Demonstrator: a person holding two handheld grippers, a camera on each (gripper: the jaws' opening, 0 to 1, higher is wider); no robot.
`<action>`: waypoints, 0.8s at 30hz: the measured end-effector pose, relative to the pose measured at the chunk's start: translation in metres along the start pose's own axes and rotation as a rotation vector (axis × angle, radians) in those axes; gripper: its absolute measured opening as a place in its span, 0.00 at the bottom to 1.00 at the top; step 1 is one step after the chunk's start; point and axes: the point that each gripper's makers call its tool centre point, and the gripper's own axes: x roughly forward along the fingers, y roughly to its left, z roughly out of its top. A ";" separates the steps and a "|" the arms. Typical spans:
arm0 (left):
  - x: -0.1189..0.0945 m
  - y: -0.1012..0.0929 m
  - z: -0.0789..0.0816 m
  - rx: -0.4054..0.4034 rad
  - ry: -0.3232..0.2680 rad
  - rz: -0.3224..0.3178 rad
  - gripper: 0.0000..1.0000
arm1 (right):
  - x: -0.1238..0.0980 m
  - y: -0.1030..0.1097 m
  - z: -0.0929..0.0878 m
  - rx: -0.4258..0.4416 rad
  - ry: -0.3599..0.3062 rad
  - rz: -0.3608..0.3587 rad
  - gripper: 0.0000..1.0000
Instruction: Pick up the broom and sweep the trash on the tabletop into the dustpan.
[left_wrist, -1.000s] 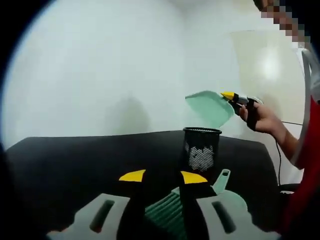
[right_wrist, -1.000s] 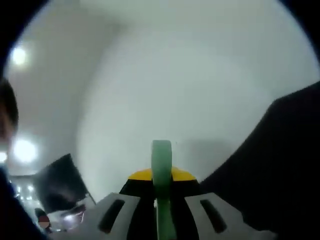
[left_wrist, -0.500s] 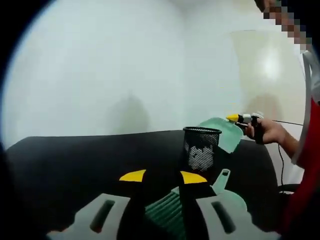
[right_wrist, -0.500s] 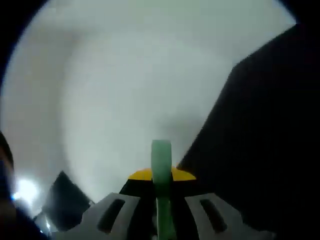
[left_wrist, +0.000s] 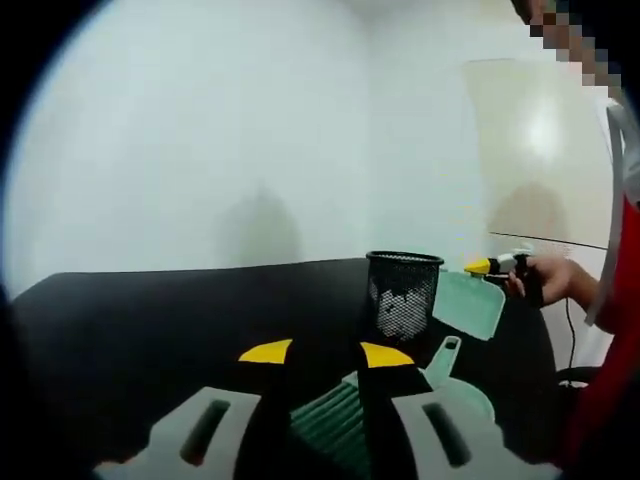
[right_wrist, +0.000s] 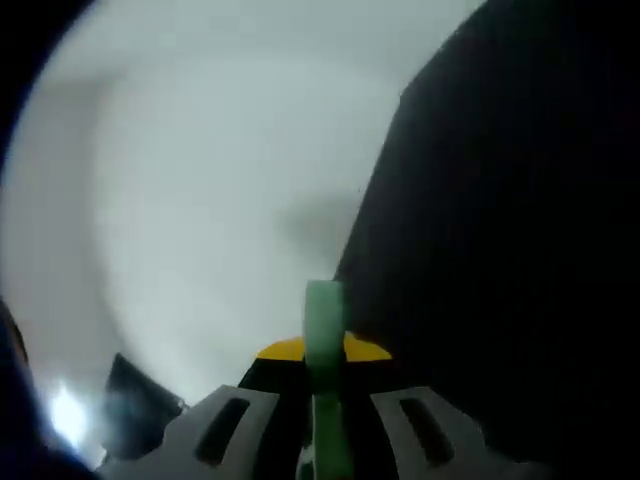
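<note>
My left gripper is low over the black table, shut on the green broom; its bristles sit between the jaws and its handle end sticks out to the right. In the left gripper view, my right gripper comes in from the right, carrying the pale green dustpan just right of the black mesh bin. In the right gripper view, my right gripper is shut on the dustpan's green handle. White scraps show through the bin's mesh.
A person's hand holds the right gripper, with a red sleeve at the far right. A white wall rises behind the table. In the right gripper view the black tabletop fills the right side, steeply tilted.
The right gripper has lowered the dustpan from above the bin down to its right side, near the tabletop, rolling as it went. The left gripper and broom have stayed still.
</note>
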 end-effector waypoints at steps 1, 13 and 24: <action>0.000 0.000 0.000 0.000 0.000 0.000 0.22 | -0.001 -0.002 0.000 0.007 0.004 -0.004 0.12; 0.002 0.000 -0.002 0.003 0.011 0.001 0.22 | -0.001 -0.008 -0.008 0.069 0.041 -0.006 0.16; 0.002 -0.022 0.004 -0.031 -0.001 -0.106 0.22 | -0.011 0.004 0.009 0.063 -0.011 0.005 0.34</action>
